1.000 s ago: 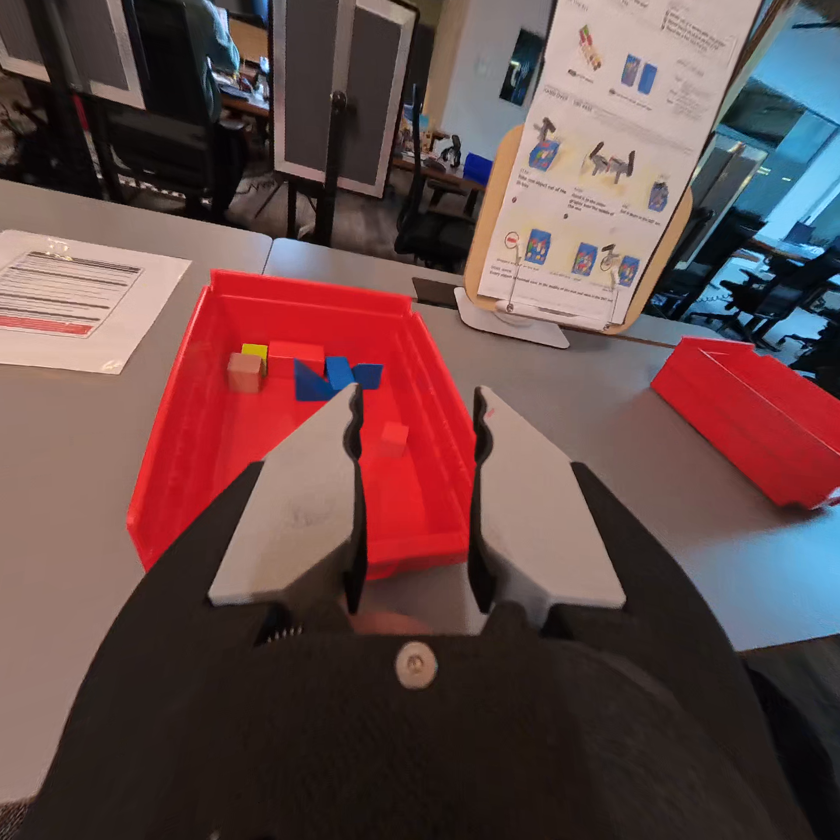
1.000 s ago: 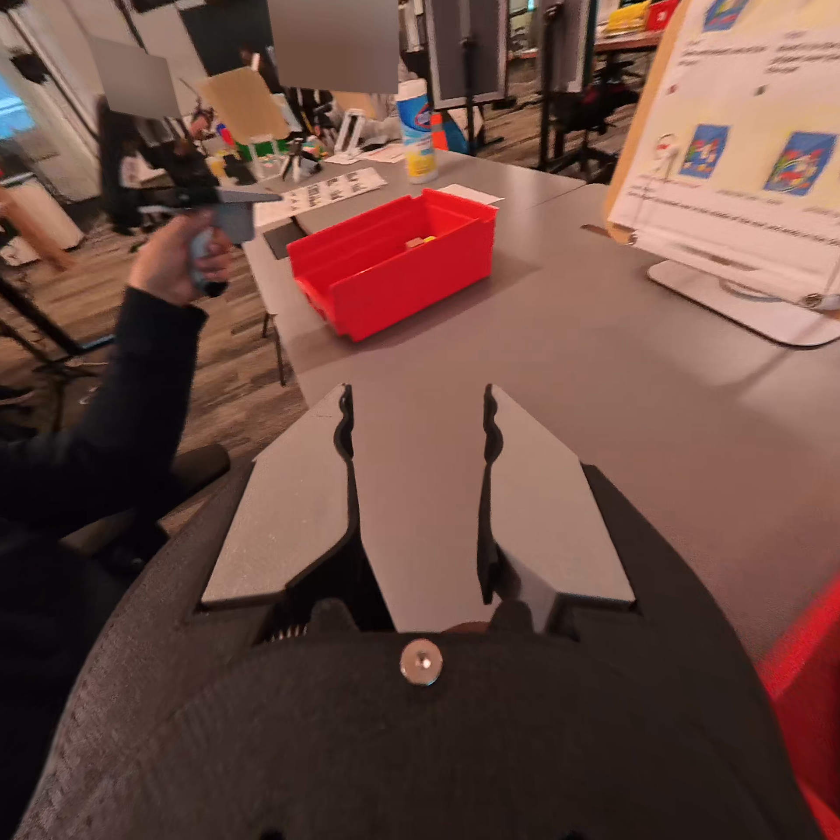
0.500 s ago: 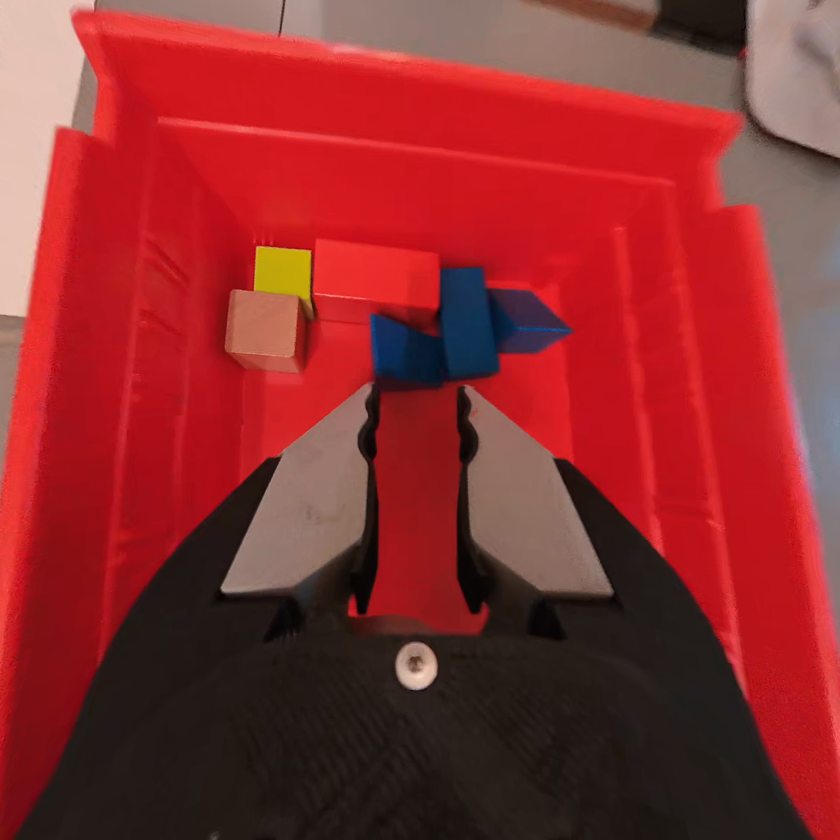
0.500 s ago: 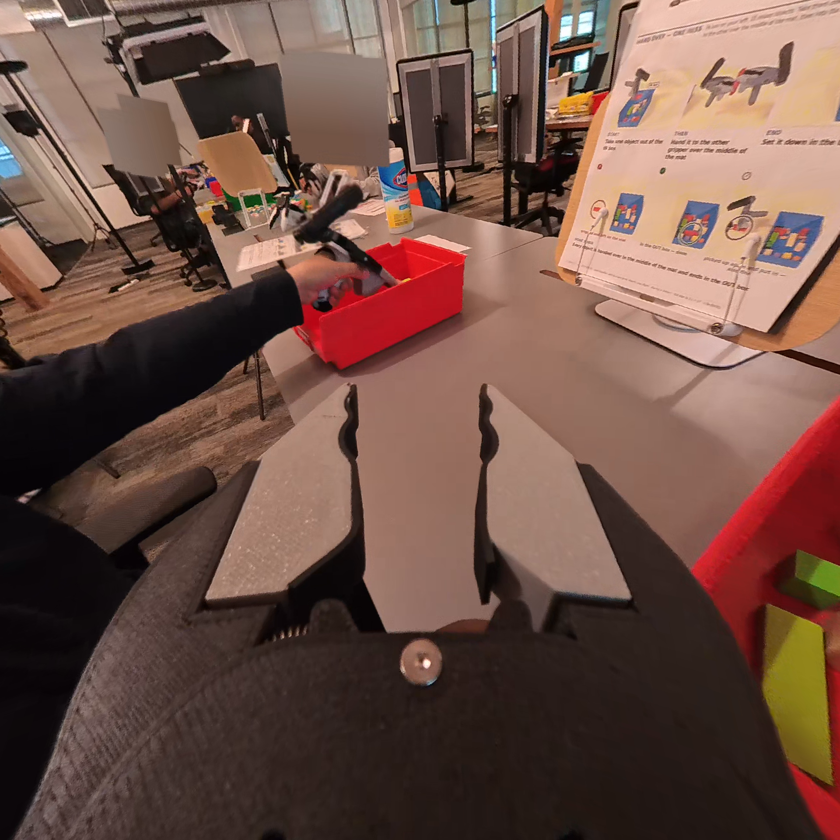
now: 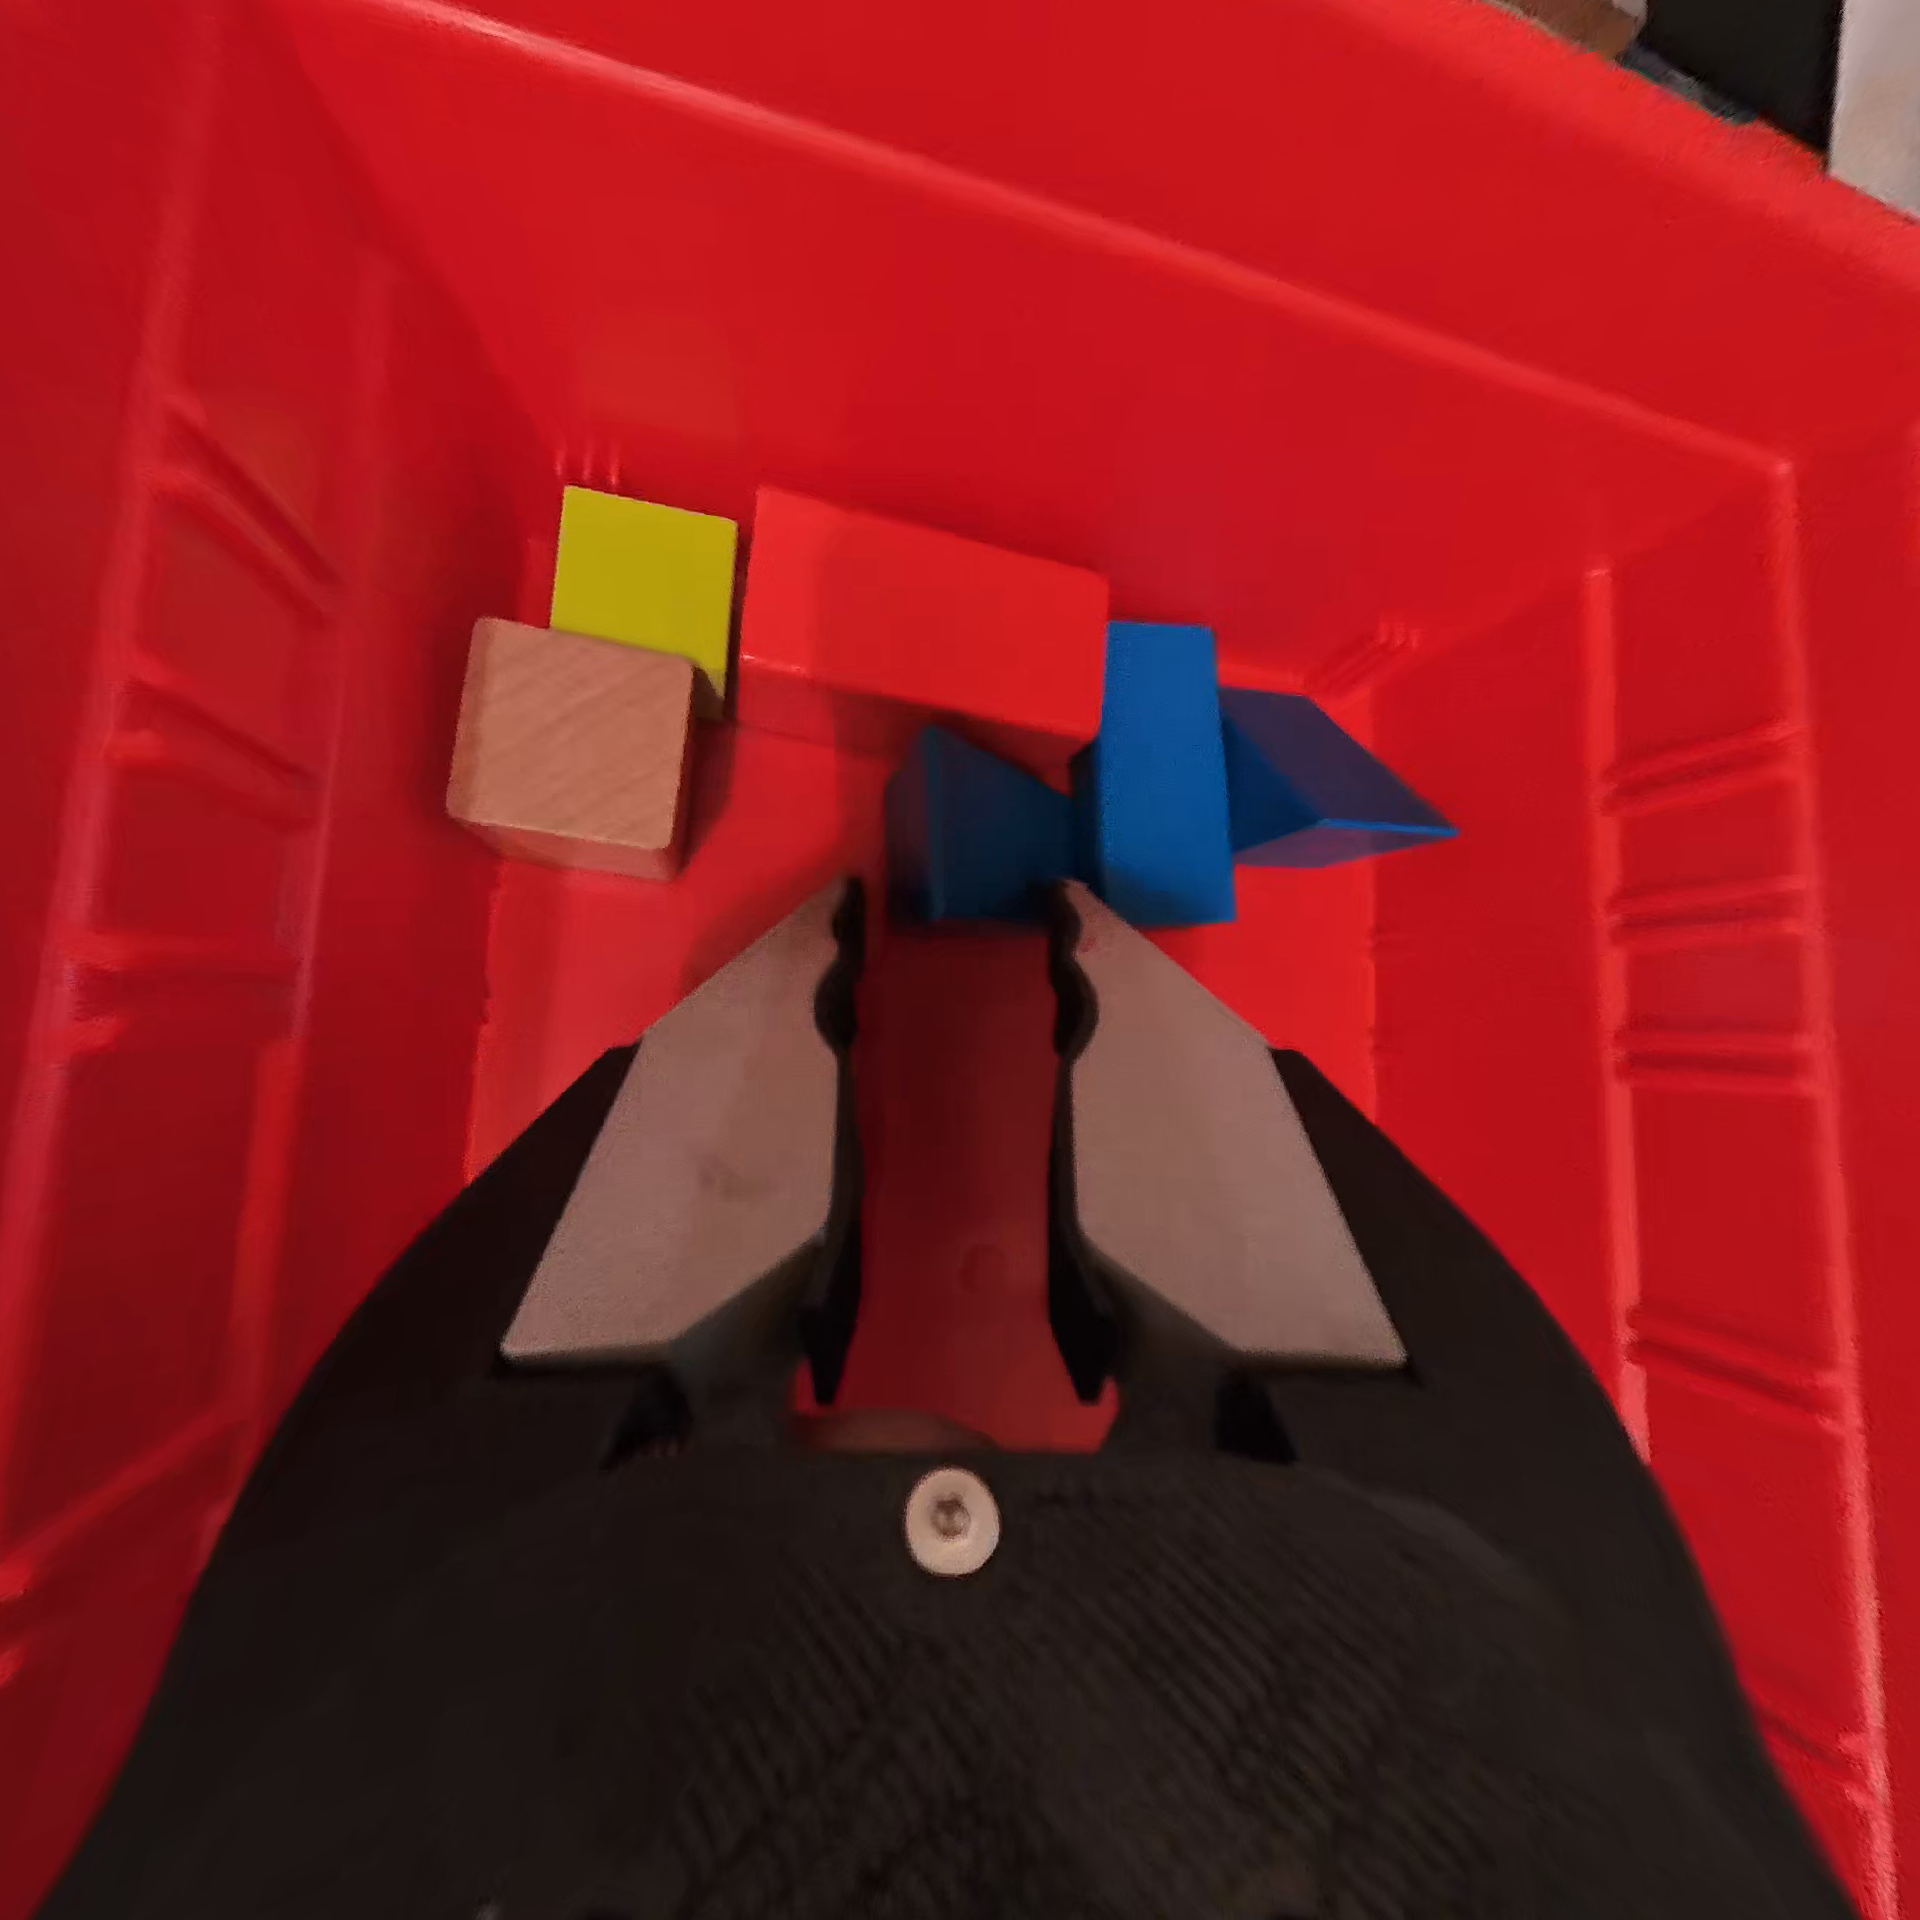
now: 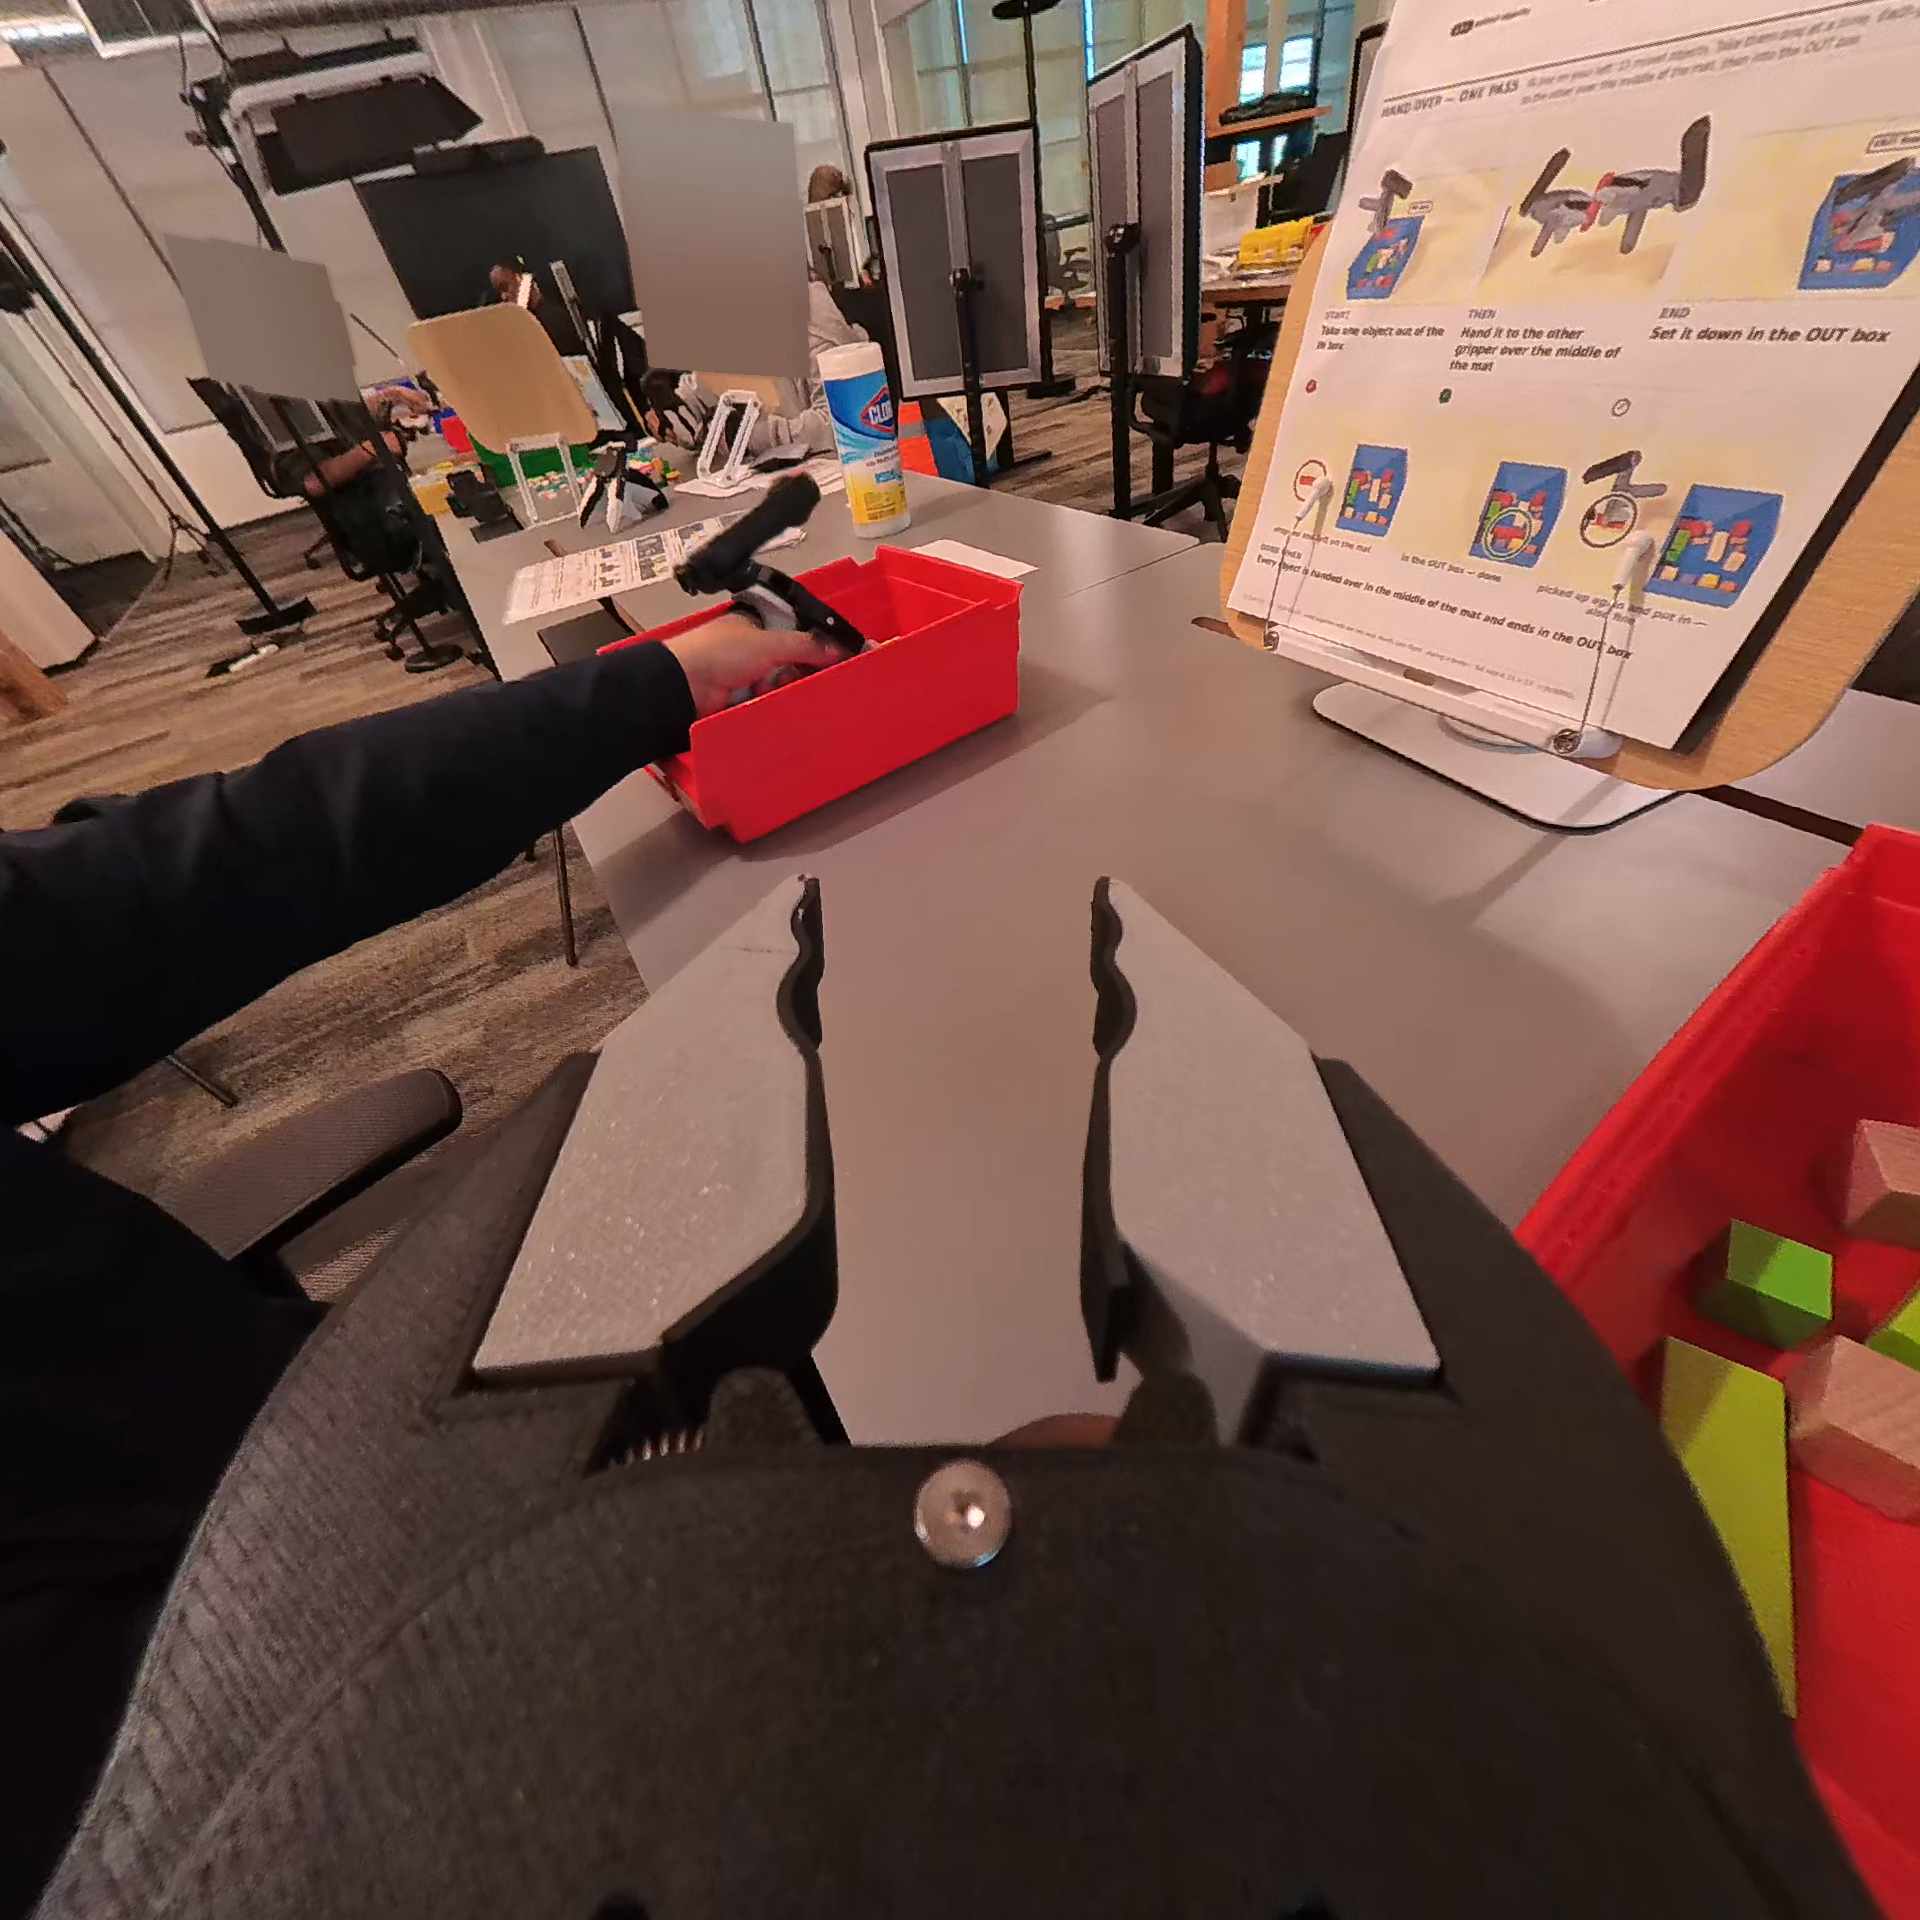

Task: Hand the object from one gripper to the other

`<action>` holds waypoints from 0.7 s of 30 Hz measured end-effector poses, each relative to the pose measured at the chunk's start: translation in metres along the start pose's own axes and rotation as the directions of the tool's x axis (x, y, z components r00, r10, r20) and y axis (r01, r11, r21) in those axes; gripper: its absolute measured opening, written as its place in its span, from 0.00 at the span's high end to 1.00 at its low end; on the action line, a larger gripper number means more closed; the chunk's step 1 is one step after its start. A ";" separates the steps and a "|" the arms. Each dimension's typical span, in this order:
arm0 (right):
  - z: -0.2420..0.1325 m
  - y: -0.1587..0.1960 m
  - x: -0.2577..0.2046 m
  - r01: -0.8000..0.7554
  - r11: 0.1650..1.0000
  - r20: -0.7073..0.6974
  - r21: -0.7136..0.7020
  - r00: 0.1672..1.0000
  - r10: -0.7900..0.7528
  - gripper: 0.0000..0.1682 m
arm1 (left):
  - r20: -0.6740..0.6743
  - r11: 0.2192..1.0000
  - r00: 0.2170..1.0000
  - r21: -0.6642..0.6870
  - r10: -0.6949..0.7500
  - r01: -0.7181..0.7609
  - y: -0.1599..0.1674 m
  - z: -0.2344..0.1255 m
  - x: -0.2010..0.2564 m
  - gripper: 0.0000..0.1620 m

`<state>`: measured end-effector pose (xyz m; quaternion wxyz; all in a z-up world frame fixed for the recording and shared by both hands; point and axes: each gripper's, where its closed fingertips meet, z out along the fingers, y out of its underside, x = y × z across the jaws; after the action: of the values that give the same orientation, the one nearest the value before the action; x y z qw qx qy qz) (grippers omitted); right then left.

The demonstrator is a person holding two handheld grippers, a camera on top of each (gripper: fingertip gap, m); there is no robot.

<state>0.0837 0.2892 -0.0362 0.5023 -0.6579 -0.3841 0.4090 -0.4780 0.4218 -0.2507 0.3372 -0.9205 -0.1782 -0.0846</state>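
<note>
My left gripper (image 5: 954, 902) is open and low inside a red bin (image 5: 1143, 343), its tips just short of a dark blue wedge block (image 5: 961, 831). Beside the wedge lie a blue bar (image 5: 1164, 774), a second blue wedge (image 5: 1325, 790), a red block (image 5: 925, 623), a yellow block (image 5: 644, 587) and a plain wooden cube (image 5: 571, 748). My right gripper (image 6: 954, 899) is open and empty above the grey table (image 6: 1299, 935). The right wrist view shows the left gripper (image 6: 774, 582) reaching into that bin (image 6: 862, 707).
A second red bin (image 6: 1714, 1091) at my right holds green, yellow-green and wooden blocks. An instruction board on a stand (image 6: 1590, 416) stands at the table's back. A wipes canister (image 6: 868, 436) and papers sit beyond the far bin. A sleeved arm (image 6: 343, 790) stretches across at left. Tip to tip, the grippers are about 60 cm apart. The plain wooden cube (image 5: 571, 748) lies around 6 cm away from my left fingertips.
My left gripper went from above the table down into the red bin, narrowed, and moved up to the blue wedge. My right gripper swung to the right, bringing the second bin into view.
</note>
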 end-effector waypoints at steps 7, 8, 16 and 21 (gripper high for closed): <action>-0.006 -0.004 -0.005 0.015 1.000 -0.009 0.016 1.000 -0.014 0.71 | 0.031 0.999 0.999 0.047 0.022 -0.024 -0.004 -0.006 -0.005 0.83; -0.007 -0.005 -0.006 0.015 1.000 -0.009 0.021 1.000 -0.014 0.71 | 0.027 0.997 0.999 0.067 0.024 -0.025 -0.007 -0.010 -0.004 0.83; 0.000 0.000 -0.011 0.009 1.000 0.025 0.003 1.000 -0.009 0.71 | -0.121 0.926 0.982 0.366 0.148 -0.094 -0.047 -0.101 0.042 0.83; 0.015 0.007 -0.031 -0.004 1.000 0.112 -0.023 0.994 0.007 0.71 | -0.127 0.643 0.838 0.704 0.531 -0.301 -0.034 -0.208 0.134 0.84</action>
<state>0.0591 0.2642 -0.0405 0.4714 -0.6404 -0.4146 0.4424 -0.3747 0.3469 -0.0361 0.6735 -0.7299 0.0809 -0.0842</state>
